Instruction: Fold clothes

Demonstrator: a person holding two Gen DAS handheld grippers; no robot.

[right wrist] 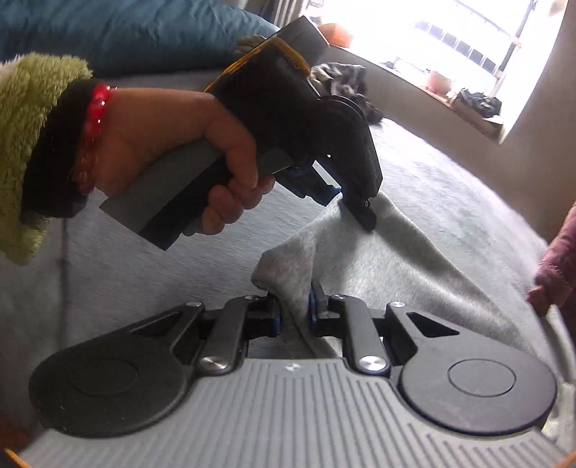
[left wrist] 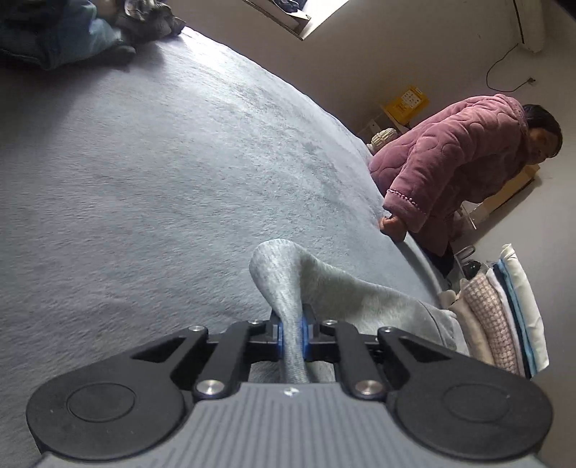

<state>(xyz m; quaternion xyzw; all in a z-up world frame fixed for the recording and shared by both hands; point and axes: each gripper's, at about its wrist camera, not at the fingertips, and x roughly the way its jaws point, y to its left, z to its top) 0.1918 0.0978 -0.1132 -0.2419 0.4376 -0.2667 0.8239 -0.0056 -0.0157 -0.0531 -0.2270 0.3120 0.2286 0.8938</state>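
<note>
A light grey garment (left wrist: 345, 291) lies bunched on the grey bed cover (left wrist: 162, 162). My left gripper (left wrist: 291, 336) is shut on a raised fold of it, and the cloth rises in a hump just beyond the blue pads. In the right wrist view the same garment (right wrist: 388, 266) spreads away to the right. My right gripper (right wrist: 295, 313) is shut on another bunched edge of it. A hand with a red bead bracelet holds the left gripper (right wrist: 361, 212) just above and beyond, its tips down in the cloth.
A person in a mauve quilted robe (left wrist: 460, 162) bends at the bed's far edge, one hand (right wrist: 540, 300) on the cover. Folded clothes are stacked (left wrist: 504, 313) at the right. Dark clothes are piled (left wrist: 72, 32) at the far end, beside a blue duvet (right wrist: 126, 32).
</note>
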